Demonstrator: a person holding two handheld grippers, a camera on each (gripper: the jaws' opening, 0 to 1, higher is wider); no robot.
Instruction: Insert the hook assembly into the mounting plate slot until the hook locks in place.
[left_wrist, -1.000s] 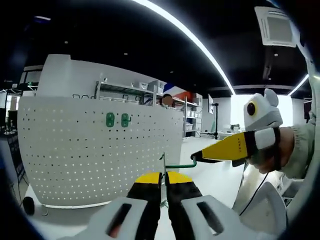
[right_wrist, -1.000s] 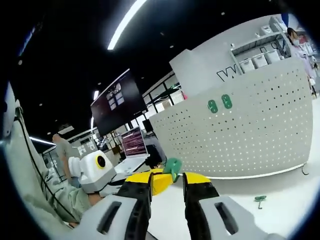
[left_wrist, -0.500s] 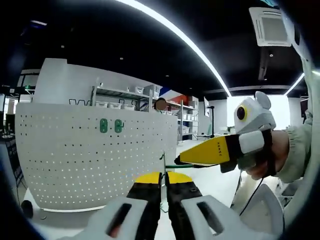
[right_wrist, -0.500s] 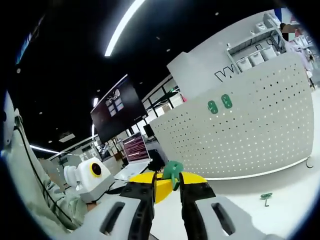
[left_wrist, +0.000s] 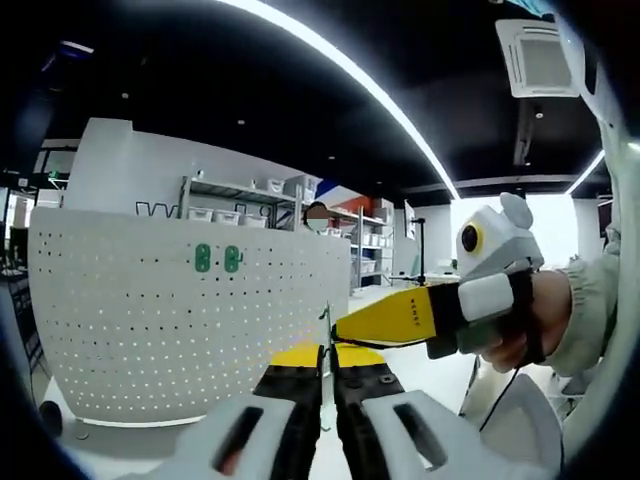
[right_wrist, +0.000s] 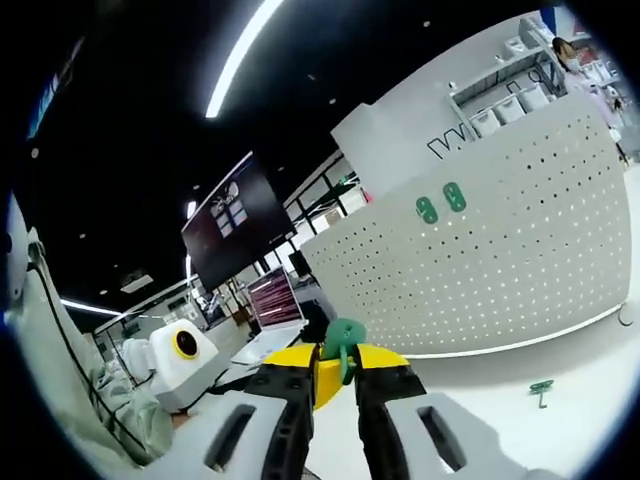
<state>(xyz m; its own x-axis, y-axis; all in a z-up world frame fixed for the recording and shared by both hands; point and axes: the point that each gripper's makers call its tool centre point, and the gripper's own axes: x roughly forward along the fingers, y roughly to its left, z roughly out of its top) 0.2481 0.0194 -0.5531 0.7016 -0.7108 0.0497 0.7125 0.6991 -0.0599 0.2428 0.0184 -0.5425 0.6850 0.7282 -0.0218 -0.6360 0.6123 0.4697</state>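
- The hook (right_wrist: 344, 340) is not yet in the pegboard (left_wrist: 180, 310): it sits off the board, pinched between the two grippers, which meet tip to tip.
- The right gripper (right_wrist: 332, 375) has its jaws pressed on the hook's green end, which pokes up between the yellow tips.
- The left gripper (left_wrist: 327, 365) has its jaws nearly together on the hook's thin upright wire (left_wrist: 326, 330); the gap is a sliver, so this reads as a pinch on the wire.
- In the left gripper view the right gripper (left_wrist: 385, 320) comes in from the right, held by a hand (left_wrist: 520, 325), with its yellow tip at the wire.
- Two green plates (right_wrist: 441, 203) are already on the pegboard, side by side near its top edge. They look like the mounting target, though the slot itself is too small to make out.
- Judging from this, the task is in its early part: the hook is held, and carrying it to a plate, inserting it and locking it are all left.
- The pegboard stands upright on a white table (right_wrist: 560, 410), well apart from the grippers.
- A second green hook (right_wrist: 541, 388) lies loose on the table in front of the board.
- The room is a dark-ceilinged hall with long light strips (left_wrist: 360, 75), shelving (left_wrist: 250, 195) behind the board, and a wall screen (right_wrist: 228, 215) with monitors below it.
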